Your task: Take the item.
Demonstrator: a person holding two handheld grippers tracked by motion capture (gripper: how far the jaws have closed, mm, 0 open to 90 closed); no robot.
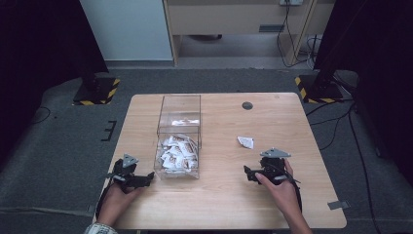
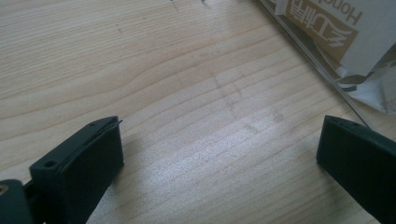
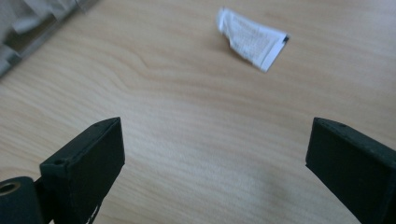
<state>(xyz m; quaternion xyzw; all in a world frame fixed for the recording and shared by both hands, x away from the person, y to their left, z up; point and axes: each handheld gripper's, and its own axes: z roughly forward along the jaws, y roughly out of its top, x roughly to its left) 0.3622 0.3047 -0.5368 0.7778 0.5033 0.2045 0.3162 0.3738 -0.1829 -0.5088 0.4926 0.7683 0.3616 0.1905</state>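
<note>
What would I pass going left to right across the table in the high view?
Left gripper → clear box of packets → loose packet → right gripper, jaws apart on both.

Pale wood, clear plastic, printed paper

The table (image 1: 229, 195) is light, smooth-grained wood with a soft sheen. The box (image 1: 179, 109) has clear glossy walls, holding crinkled white printed sachets (image 1: 178, 153). The jaws look matt black plastic; the floor is dull grey.
</note>
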